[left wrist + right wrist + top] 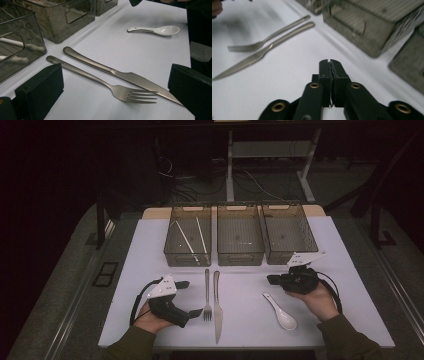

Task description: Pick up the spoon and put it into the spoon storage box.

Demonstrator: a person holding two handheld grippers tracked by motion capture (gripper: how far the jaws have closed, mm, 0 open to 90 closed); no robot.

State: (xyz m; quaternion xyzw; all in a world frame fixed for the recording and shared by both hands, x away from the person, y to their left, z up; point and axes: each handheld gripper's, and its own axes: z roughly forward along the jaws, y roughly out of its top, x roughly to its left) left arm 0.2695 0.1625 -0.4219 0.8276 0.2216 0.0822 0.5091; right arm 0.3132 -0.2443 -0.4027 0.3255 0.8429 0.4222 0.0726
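A metal fork and a knife lie side by side near the middle of the white table, handles toward the bins. A white ceramic spoon lies to their right. My left gripper rests left of the fork, open and empty; in its own view the fork and knife lie between and beyond its wide jaws. My right gripper hovers just above the spoon's handle end, pointing left, shut on nothing. In the right gripper view its fingertips meet over bare table.
Three clear bins stand in a row at the back: the left bin holds two pale sticks, while the middle bin and right bin look empty. The white mat ends near the person's forearms.
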